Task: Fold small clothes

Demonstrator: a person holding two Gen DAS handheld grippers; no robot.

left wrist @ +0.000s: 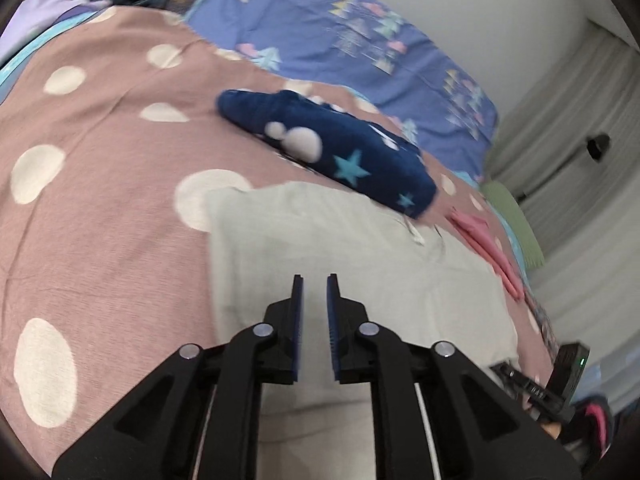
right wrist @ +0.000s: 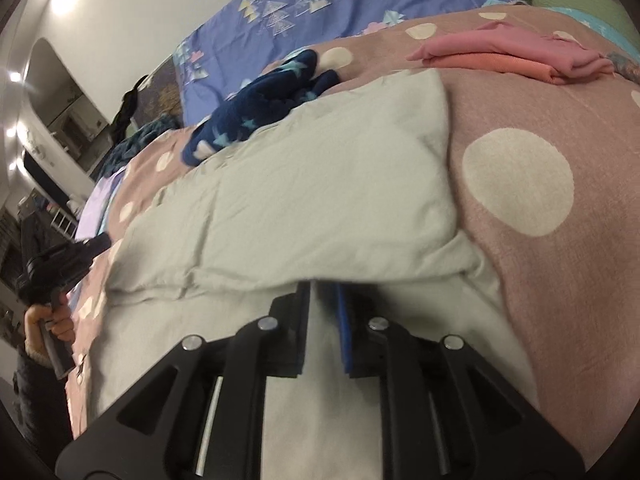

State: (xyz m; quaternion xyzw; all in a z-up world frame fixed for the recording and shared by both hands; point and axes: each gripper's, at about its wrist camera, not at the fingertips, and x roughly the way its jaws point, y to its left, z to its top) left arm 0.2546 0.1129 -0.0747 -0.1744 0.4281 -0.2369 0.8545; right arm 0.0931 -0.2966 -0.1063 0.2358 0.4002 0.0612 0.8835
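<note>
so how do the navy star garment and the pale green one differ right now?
The navy star garment is fleecy, patterned and bunched up; the pale green garment is plain, smoother and far larger. The right gripper pinches a fold of the green one; nothing holds the navy one. Both lie on the pink polka-dot blanket.

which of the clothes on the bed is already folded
The pink garment, folded flat near the blanket's far edge. The navy star-print garment lies crumpled, and the pale green garment is only half folded, spread beneath the right gripper.
</note>
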